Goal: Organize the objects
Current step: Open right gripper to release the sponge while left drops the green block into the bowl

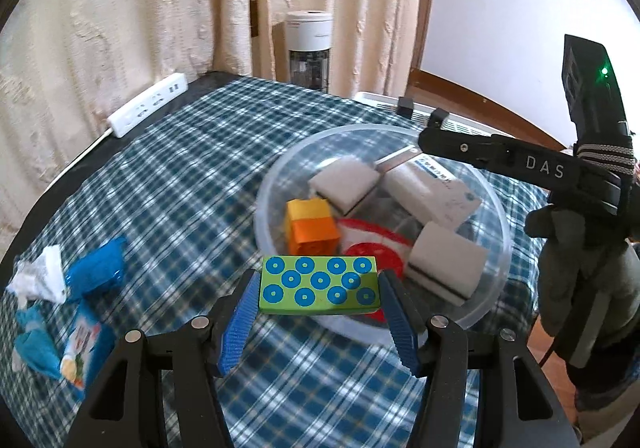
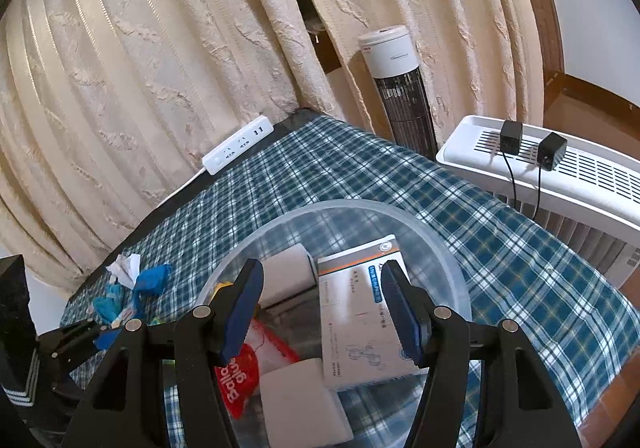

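The green block (image 1: 319,285) with blue dots sits right between the two blue pads of the left gripper (image 1: 318,290), and the pads squeeze it from both sides, so the jaws are clamped on it. The block is flat side up, held above the near rim of the clear bowl (image 1: 496,208). Just past the jaws, inside the bowl, lies an orange and yellow block (image 1: 312,230). Next to it are gray sponges (image 1: 346,184), a white box (image 1: 434,194) with small print and a red and white packet (image 1: 372,244). Far off to the left of the left jaws, on the checked cloth (image 1: 192,176), lie a blue wrapper (image 1: 98,270), some crumpled white paper (image 1: 42,276) and a small snack packet (image 1: 82,344). A white power strip (image 1: 148,110) rests at the far edge of the table. The right gripper (image 2: 320,312) hangs over the bowl (image 2: 440,244) with its jaws apart and nothing pinched between them. Between those jaws you look down at the white box (image 2: 360,312), which lies in the bowl and is not touched by the pads. Under the left pad of that gripper is the red packet (image 2: 240,376), and a gray sponge (image 2: 300,404) lies close below the jaws. To the right of the jaws, off the table, stands a white heater (image 2: 560,184) with two black plugs (image 2: 532,146) on top.
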{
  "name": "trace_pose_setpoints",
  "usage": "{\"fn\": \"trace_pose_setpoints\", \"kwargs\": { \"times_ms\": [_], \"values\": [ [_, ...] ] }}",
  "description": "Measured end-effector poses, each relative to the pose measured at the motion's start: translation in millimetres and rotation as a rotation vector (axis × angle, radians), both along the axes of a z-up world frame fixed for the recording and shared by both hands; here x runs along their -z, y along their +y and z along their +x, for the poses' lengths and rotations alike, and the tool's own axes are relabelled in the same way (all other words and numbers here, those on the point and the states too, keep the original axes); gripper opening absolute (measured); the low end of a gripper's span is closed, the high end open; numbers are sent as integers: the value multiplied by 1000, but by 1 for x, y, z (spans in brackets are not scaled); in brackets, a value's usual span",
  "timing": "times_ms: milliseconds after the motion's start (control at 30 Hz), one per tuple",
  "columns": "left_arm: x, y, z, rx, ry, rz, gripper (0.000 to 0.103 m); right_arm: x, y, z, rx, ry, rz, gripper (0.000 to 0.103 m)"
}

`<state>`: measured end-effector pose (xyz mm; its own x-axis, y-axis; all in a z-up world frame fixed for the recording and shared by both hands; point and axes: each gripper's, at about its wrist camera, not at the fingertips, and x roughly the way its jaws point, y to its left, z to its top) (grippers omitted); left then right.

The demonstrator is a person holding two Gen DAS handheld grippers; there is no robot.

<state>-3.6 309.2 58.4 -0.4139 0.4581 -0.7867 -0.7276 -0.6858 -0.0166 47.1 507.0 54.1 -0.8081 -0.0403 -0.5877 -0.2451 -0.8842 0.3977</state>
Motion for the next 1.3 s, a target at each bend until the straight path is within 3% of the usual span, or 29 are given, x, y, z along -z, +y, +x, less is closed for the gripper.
{"fn": "trace_pose_setpoints", "kwargs": {
  "times_ms": [367,467,1033,1167,1300],
  "values": [
    [11,18,-10,33,-27,4,65,7,-2,-4,-13,-19,-15,63],
    [11,15,-13,20,-31,15,77,8,-5,-5,-18,-22,-14,63],
    [16,-11,-22,-63,-50,15,77,5,-20,-6,-46,-15,-15,63],
    [13,-19,-21,-88,-40,18,86,5,-28,-8,-68,-16,-14,63],
    [11,-29,-20,-112,-35,19,88,4,-37,-10,-92,-19,-10,63]
  ]
}}
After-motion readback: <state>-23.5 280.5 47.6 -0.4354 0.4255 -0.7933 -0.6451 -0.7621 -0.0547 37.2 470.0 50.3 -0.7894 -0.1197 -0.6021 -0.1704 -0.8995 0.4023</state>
